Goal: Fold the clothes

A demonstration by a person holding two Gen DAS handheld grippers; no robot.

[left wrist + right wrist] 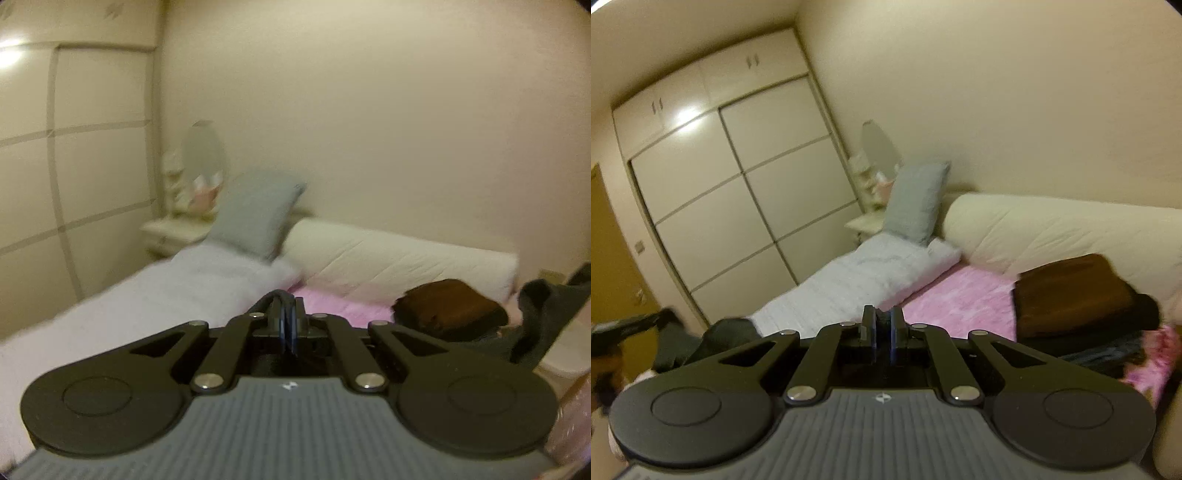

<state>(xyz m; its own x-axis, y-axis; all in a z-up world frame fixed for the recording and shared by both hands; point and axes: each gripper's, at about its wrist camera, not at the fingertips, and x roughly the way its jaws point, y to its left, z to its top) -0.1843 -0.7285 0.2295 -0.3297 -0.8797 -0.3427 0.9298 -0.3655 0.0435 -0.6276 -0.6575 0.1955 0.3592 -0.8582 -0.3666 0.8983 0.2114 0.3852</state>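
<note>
Jaws: left gripper (289, 332) closed, right gripper (882, 334) pinching dark cloth | dark garment (546, 314) lifted, likely for folding | bed (960, 299)

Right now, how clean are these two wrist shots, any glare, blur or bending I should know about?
Left wrist view: motion-blurred, softest on the grey pillow and white duvet; lamp glare on the wardrobe at the left edge. Right wrist view: sharper; a glare patch on the wardrobe doors; fisheye bows the door lines; dark corners.
</note>
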